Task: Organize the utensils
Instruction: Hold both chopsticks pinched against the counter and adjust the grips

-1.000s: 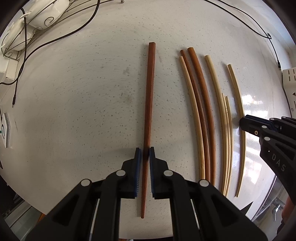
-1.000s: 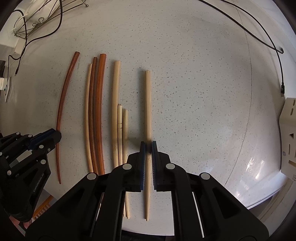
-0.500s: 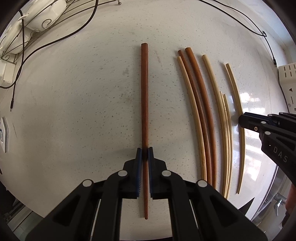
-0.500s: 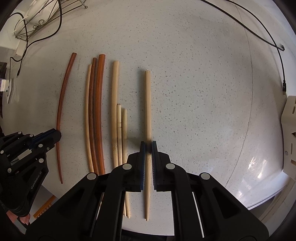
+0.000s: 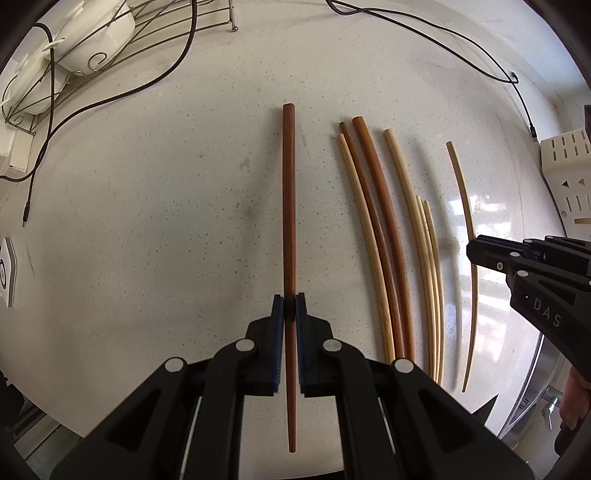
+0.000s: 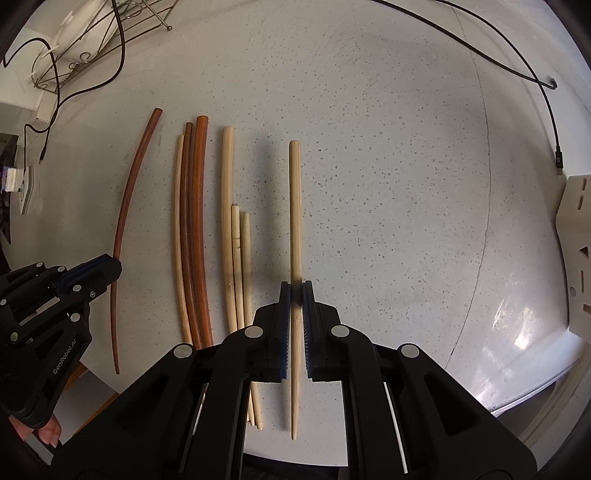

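Chopsticks: left gripper (image 5: 290,308) clamped 1 dark stick (image 5: 289,206), right gripper (image 6: 295,295) 1 pale stick (image 6: 294,206), both axes parallel to the row (image 6: 192,229) between.

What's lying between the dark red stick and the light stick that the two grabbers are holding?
In the right wrist view, six chopsticks lie on the counter between the dark chopstick and the pale chopstick.

A speckled white countertop (image 5: 147,221) is carrying a row of loose chopsticks (image 5: 380,236) right of centre, black cables (image 5: 110,99) trailing across the top, and a wire rack (image 5: 155,26) sitting upper left.
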